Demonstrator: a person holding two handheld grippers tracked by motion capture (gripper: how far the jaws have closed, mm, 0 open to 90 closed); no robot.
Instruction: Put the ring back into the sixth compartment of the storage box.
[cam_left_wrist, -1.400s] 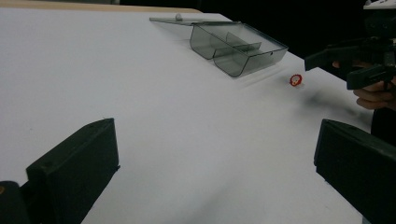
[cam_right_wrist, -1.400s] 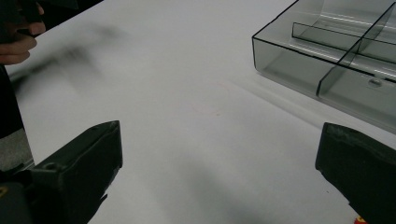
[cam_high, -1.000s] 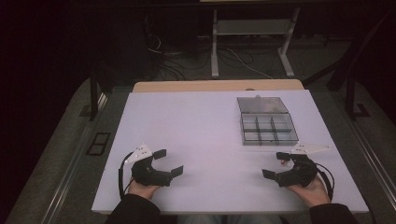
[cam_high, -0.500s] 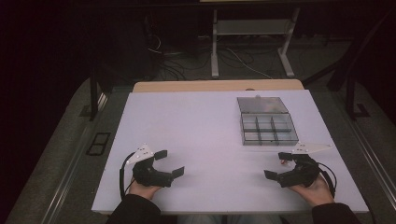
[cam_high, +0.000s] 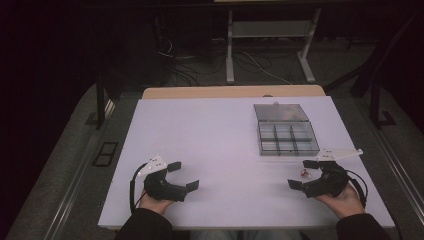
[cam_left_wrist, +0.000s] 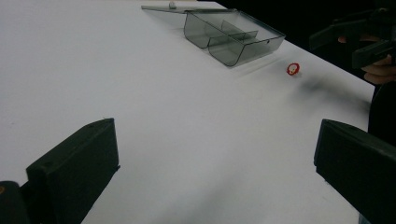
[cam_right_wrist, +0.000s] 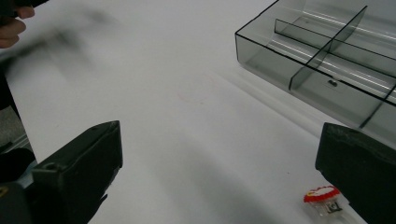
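In the high view, the left gripper (cam_high: 183, 175) and the right gripper (cam_high: 302, 174) rested low on the white table (cam_high: 210, 140), both spread wide and holding nothing. A small red-capped piece (cam_high: 303, 172) lay just beside the right gripper, near the clear compartment box (cam_high: 287, 137) (lid open).

In the left gripper view, the piece (cam_left_wrist: 293, 69) lay well apart from the wide jaws.

In the right gripper view, it (cam_right_wrist: 322, 199) sat just beside one jaw.

No readable text

We find no legible words, numbers or brands: the small red-topped piece (cam_right_wrist: 322, 199) at the lower right of the right gripper view bears a mark too small to read.
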